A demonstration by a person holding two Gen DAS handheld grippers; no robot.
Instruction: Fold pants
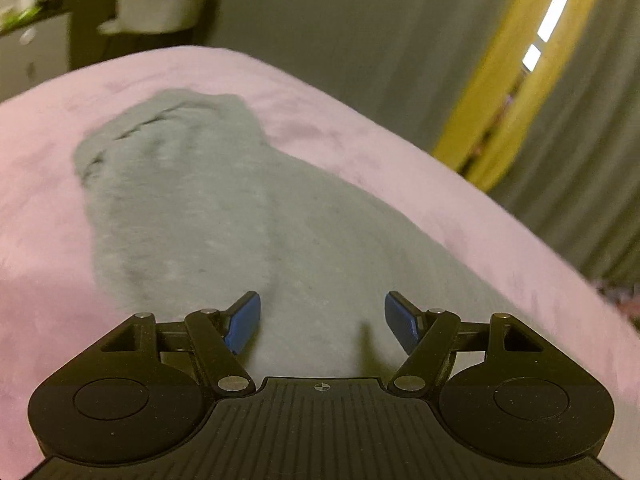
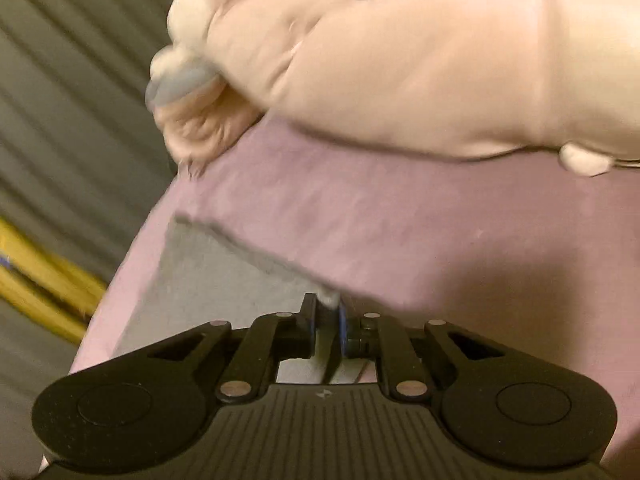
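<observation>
Grey pants [image 1: 192, 208] lie spread along a pink bed cover [image 1: 40, 200], running away from my left gripper [image 1: 322, 322]. That gripper is open and empty, hovering just above the near part of the pants. In the right wrist view the pants [image 2: 200, 272] show as a flat grey panel with a straight edge. My right gripper [image 2: 328, 320] is shut on that edge of the pants, with a bit of pale fabric pinched between the blue pads [image 2: 343, 324].
A large pale pink plush toy [image 2: 400, 60] lies across the bed beyond the right gripper. Grey curtains [image 1: 360, 32] and a yellow curtain [image 1: 500, 92] hang past the bed's edge. A dresser with a white object [image 1: 160, 0] stands at far left.
</observation>
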